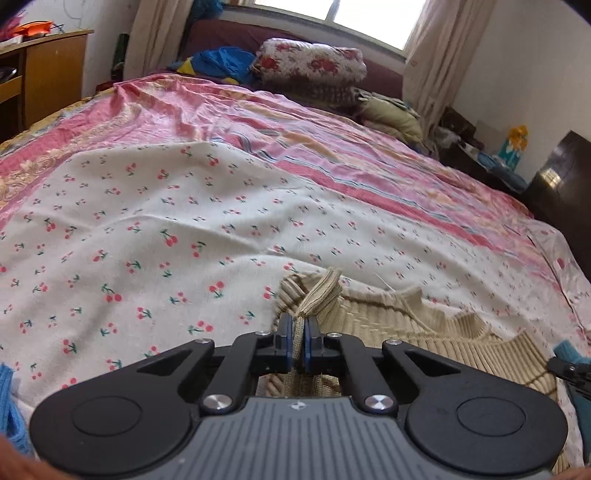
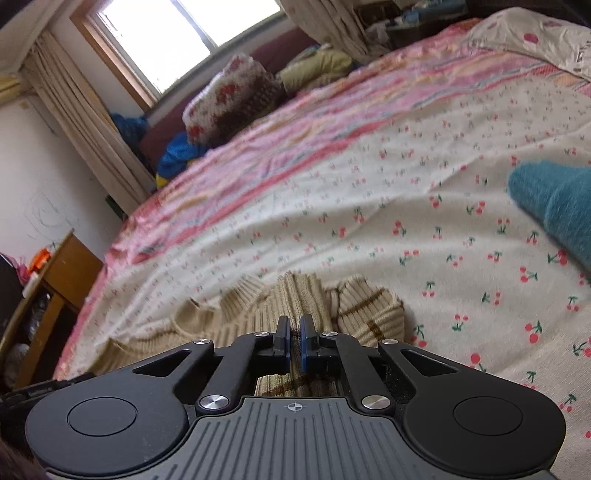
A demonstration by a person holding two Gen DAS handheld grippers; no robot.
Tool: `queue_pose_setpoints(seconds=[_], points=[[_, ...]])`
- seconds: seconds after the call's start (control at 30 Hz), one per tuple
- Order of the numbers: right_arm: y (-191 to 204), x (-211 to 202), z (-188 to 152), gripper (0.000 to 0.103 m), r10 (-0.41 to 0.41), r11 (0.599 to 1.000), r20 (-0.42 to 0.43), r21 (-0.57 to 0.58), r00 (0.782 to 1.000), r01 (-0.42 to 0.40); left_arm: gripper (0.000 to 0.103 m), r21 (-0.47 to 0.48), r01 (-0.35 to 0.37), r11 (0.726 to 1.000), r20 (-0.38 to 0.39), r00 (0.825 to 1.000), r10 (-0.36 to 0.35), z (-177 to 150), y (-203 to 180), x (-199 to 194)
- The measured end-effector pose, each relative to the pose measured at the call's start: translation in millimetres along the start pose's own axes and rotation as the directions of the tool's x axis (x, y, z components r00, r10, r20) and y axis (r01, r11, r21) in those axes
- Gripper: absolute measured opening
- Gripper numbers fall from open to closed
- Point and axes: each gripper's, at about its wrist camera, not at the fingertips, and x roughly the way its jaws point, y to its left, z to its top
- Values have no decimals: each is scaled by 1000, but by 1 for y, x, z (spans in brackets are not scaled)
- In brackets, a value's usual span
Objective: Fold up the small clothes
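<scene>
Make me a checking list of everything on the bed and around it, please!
Surface: bed with a white cherry-print sheet over a pink striped cover, wrinkled.
Job's things: beige ribbed knit sweater lying rumpled on the sheet.
Clutter: teal knit piece to the right; light blue knit piece at the left edge.
Grippers: left gripper shut on a pinch of the beige sweater; right gripper shut on the sweater's ribbed fabric.
Cables: nothing seen.
Surroundings: floral pillow, blue cloth, window with curtains, wooden desk on the left, dark furniture on the right.
</scene>
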Motion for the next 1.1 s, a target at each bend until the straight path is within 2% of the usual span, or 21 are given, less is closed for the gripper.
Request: queue_pose_setpoints(seconds=[0.07, 0.17, 0.4, 0.5, 0.57, 0.67, 0.77, 0.9, 1.07, 1.1], points=[[-1, -1, 2, 5, -12, 1000, 18, -2, 1000, 12, 13, -25, -9, 1000, -11, 1000, 8, -2, 6, 3], [-7, 10, -1, 4, -64, 998, -18, 8, 998, 64, 13, -36, -18, 999, -19, 1000, 18, -8, 10, 7], [-15, 20, -6, 3, -110, 994, -31, 8, 993, 110, 13, -71, -58, 996, -21, 998, 57, -10, 20, 14], [-11, 14, -2, 3, -110, 994, 4, 20, 994, 109, 13, -85, -67, 994, -11, 998, 66, -12, 24, 12], [-5, 8, -1, 3, -126, 992, 40, -19, 991, 127, 13, -81, -76, 994, -14, 997, 75, -14, 25, 14], [-7, 19, -5, 2, -212, 974, 17, -79, 977, 213, 13, -94, -85, 992, -18, 996, 84, -17, 26, 16], [-11, 17, -8, 2, -209, 976, 23, -56, 978, 210, 13, -102, -77, 992, 13, 997, 79, -12, 24, 10], [-3, 8, -5, 2, -202, 975, 73, -83, 977, 208, 13, -57, -90, 994, 40, 995, 93, -5, 15, 6], [-8, 29, -8, 3, -259, 960, 12, -107, 966, 259, 13, -39, -126, 991, -14, 992, 125, -11, 12, 19], [-6, 27, -9, 4, -263, 958, 21, -113, 965, 264, 13, -34, -129, 991, -12, 992, 129, -12, 11, 17]])
